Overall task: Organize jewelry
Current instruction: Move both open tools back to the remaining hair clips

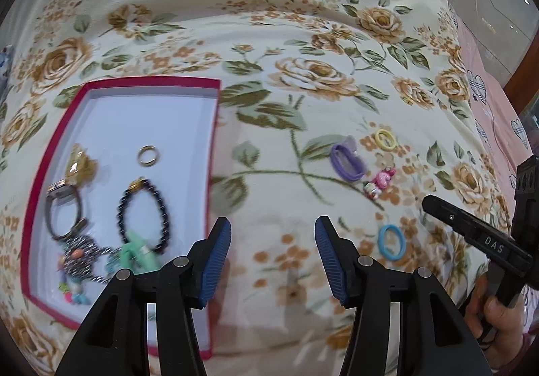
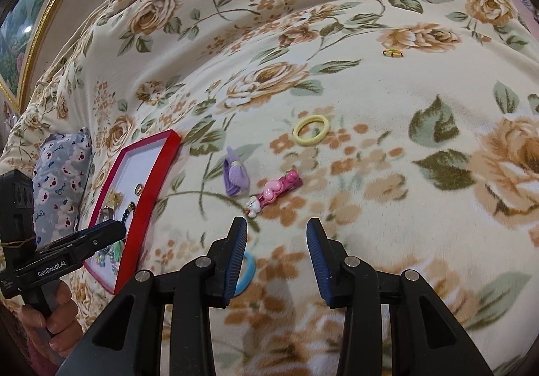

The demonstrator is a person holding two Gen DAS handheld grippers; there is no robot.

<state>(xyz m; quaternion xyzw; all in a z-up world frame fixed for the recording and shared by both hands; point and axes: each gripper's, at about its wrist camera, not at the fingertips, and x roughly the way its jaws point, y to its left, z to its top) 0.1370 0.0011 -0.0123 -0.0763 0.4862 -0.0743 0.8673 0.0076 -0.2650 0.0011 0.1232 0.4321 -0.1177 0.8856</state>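
A red-rimmed box [image 1: 215,113] on the floral blanket [image 1: 303,39] already holds a watch [image 1: 64,211], a gold ring [image 1: 147,155], a dark bead bracelet [image 1: 143,214] and charms — while purple [image 1: 347,162], yellow [image 1: 385,139] and blue [image 1: 391,242] hair ties and a pink clip [image 1: 379,185] wait outside. The left hand-held gripper [image 1: 273,261] and right hand-held gripper [image 2: 276,261] hover part-open, both empty.

Cream blanket [image 2: 370,207] with tan roses; red-rimmed, white-floored box [image 1: 215,153]; yellow [image 2: 310,130], blue [image 1: 391,242], purple [image 1: 347,162] hair ties at three o'clock.
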